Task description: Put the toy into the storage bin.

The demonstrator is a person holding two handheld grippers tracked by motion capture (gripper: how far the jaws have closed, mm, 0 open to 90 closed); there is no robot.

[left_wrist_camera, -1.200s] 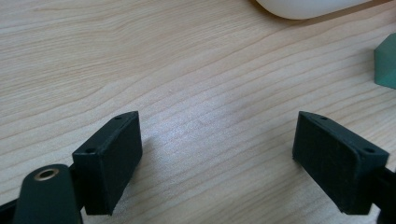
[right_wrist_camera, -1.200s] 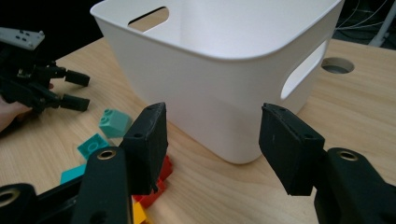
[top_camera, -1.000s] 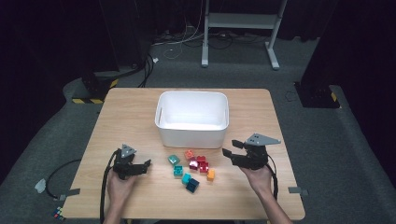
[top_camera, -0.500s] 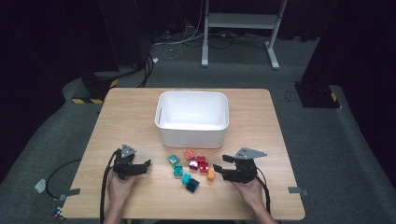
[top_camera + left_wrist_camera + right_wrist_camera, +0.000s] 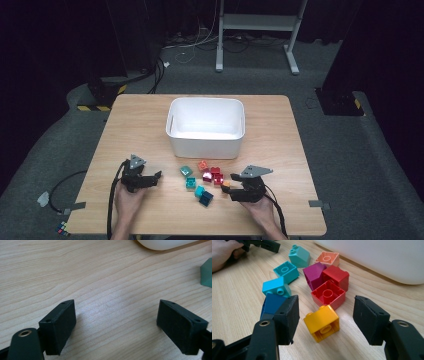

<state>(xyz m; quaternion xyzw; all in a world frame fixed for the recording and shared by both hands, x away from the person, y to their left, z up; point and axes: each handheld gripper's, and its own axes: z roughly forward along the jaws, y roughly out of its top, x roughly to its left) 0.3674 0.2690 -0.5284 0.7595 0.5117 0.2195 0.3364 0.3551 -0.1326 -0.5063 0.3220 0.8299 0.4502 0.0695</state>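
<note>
Several toy bricks lie in a cluster in front of a white bin (image 5: pixel 205 144). My right gripper (image 5: pixel 231 190) (image 5: pixel 326 308) sits low at the cluster's right side. Its jaws have just been opening, and an orange-yellow brick (image 5: pixel 322 322) (image 5: pixel 226 184) lies on its side between them, untouched by the pads. Just beyond it are two red bricks (image 5: pixel 329 294) and a magenta one (image 5: pixel 313 275). A dark blue brick (image 5: pixel 271 303) lies beside its left jaw. My left gripper (image 5: pixel 156 177) (image 5: pixel 115 315) rests open on bare wood, left of the cluster, with nothing between its fingers.
Teal bricks (image 5: pixel 186 171), a light blue brick (image 5: pixel 199 190) and a salmon brick (image 5: pixel 202 165) lie among the cluster. The bin stands mid-table, its inside bare. A teal brick's edge (image 5: pixel 207 272) shows at the right of the left gripper view. Cables trail off the table's near edge.
My right gripper has come down and left from beside the cluster and now straddles the orange-yellow brick. The left gripper and the bricks have not moved.
</note>
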